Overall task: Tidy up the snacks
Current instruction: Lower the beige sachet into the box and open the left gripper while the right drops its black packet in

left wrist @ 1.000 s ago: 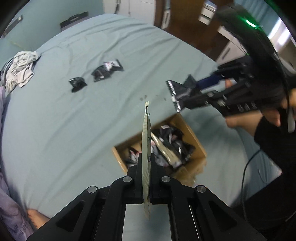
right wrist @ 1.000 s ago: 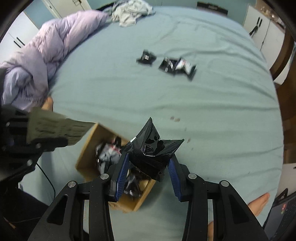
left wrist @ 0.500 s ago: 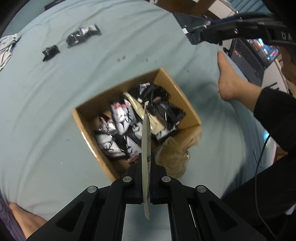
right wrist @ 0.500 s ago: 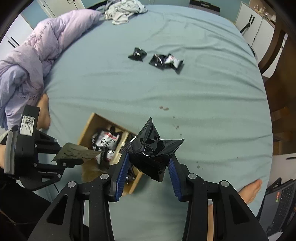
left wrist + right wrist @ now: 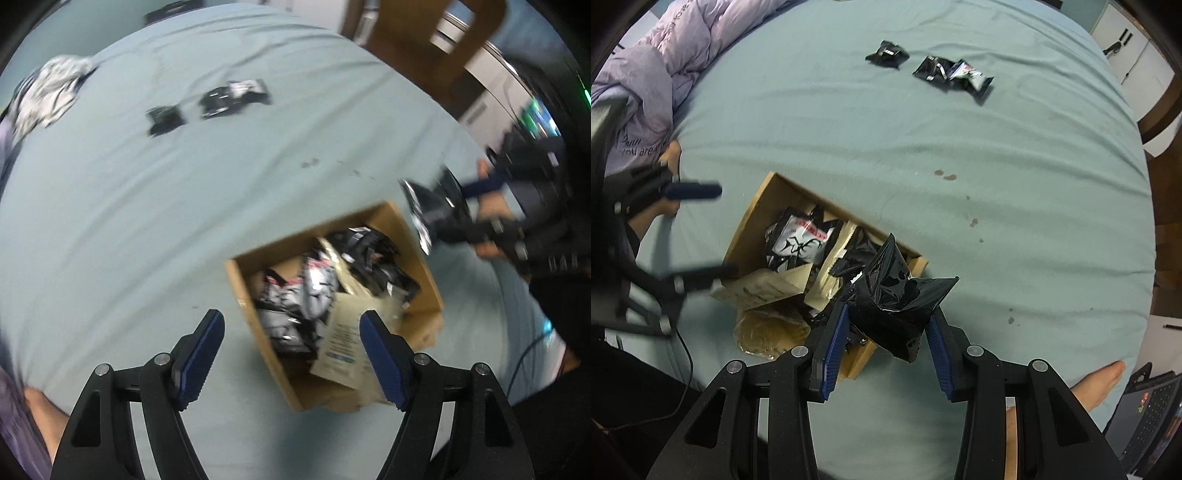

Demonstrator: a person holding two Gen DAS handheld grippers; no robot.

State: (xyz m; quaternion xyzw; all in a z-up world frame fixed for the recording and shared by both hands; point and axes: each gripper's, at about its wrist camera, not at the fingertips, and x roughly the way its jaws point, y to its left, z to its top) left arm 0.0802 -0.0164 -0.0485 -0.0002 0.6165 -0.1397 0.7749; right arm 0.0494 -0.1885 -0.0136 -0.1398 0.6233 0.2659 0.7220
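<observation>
My right hand-held gripper (image 5: 884, 334) is clamped on a crumpled black snack packet (image 5: 899, 299), held above the near corner of the cardboard box (image 5: 753, 206) on the bed (image 5: 997, 184). The box holds black-and-white packets and a beige pouch (image 5: 347, 343). My left hand-held gripper (image 5: 291, 354) hangs spread wide and empty over it. Three more packets (image 5: 953, 74) lie far across the sheet.

A bedroom in a home: a wide bed with a pale blue-green fitted sheet (image 5: 923, 155) fills both views. A rumpled lilac quilt (image 5: 661, 62) lies at the upper left of the right wrist view, white cupboard doors (image 5: 1126, 48) stand at its upper right, and a bare foot (image 5: 1100, 380) rests at the lower right.
</observation>
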